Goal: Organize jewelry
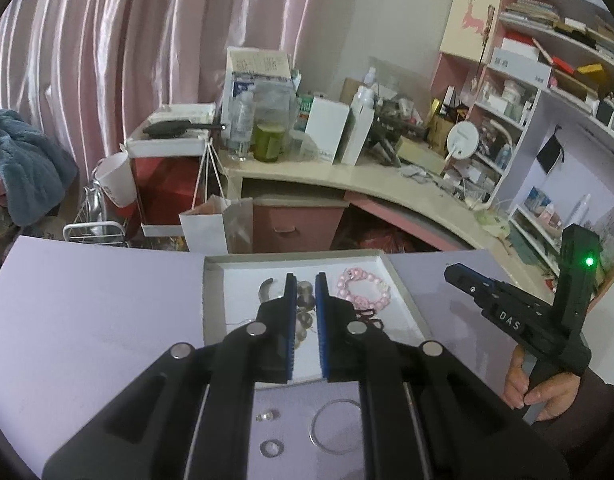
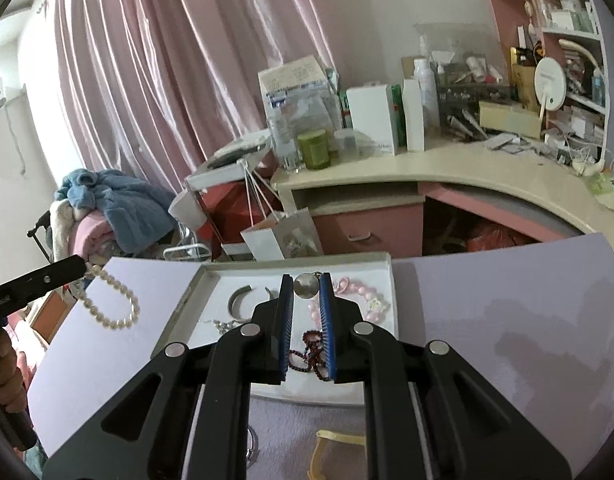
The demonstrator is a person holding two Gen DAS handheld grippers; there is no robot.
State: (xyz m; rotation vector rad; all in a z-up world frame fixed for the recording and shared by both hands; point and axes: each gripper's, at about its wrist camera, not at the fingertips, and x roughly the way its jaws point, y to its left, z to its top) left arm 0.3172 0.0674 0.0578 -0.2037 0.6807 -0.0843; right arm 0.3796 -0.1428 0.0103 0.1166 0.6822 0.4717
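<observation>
Hanging at the frame's left, one pearl bracelet [image 2: 111, 304] droops from the pinching left tool [image 2: 81, 266]. The right tool [image 2: 307, 286] pinches one round pendant [image 2: 305, 285] above the tray [image 2: 381, 258].

left hand-held gripper [image 1: 305, 280]: black linkage arms, silver round pivot pins, blue ribbed pads. right hand-held gripper [image 2: 307, 280] alike; white "das" lettering, green light on body. dark sleeve [image 1: 599, 400].
</observation>
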